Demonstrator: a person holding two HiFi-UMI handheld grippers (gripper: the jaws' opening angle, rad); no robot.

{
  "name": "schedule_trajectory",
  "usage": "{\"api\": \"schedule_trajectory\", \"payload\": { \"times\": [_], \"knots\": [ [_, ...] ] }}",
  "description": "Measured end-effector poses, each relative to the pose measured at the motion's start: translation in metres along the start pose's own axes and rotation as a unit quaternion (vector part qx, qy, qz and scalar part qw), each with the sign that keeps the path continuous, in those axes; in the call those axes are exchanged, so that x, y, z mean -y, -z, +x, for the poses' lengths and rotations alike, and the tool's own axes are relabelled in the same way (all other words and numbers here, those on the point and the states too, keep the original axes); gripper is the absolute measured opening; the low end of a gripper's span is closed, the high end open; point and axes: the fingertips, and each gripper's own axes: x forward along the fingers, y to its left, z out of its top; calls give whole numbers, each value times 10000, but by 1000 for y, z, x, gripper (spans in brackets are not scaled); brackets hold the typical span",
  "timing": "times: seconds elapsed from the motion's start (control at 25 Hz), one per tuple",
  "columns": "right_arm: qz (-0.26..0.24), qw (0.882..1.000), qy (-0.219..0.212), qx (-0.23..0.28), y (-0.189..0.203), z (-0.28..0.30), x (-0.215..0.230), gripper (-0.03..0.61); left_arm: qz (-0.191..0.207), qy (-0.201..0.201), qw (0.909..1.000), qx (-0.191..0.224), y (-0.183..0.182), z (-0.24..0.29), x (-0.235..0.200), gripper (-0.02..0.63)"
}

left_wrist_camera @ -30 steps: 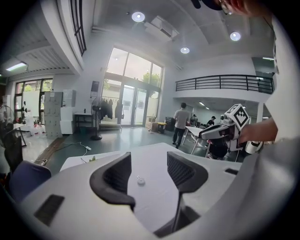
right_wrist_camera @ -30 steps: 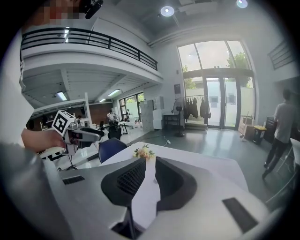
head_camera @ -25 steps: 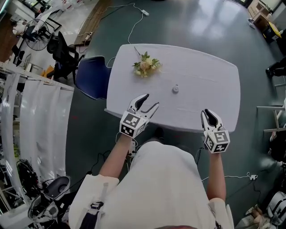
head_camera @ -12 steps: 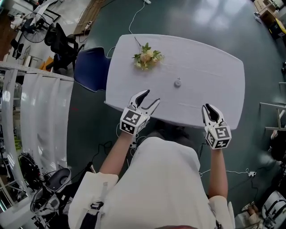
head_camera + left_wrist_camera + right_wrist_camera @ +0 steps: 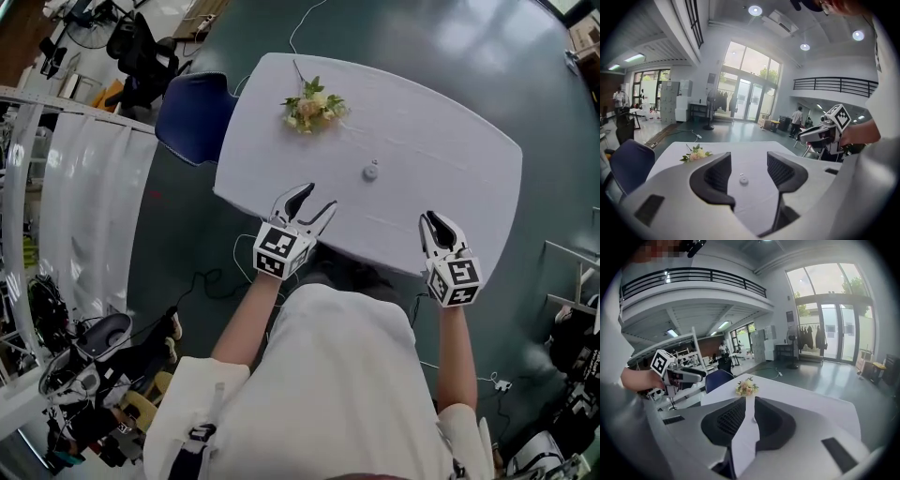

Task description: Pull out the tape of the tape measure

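Grippers holding much as a second ago over table [image 5: 450, 155] near edge, left gripper [image 5: 317, 198] jaws wide apart, empty, right gripper [image 5: 434, 221] jaws nearly together, gripping nothing, tape measure [image 5: 370, 171] unmoved mid-table beyond both, small, round, heading too small to tell, flowers [image 5: 312, 106] farther back.

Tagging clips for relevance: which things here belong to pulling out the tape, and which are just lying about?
For the job:
- small round tape measure, mid white table
- left gripper, open, empty
- right gripper, shut, empty

Lying about:
- flower bunch, at the table's far edge
- blue chair, beside the table
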Motion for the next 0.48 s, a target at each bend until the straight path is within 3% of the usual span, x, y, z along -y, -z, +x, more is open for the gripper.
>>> {"api": "schedule_trajectory", "payload": {
  "times": [0.48],
  "knots": [
    [-40,9974,-605,-378,19,47,45,66,-501,-345,9978,-273,35,76,5,245]
  ]
}}
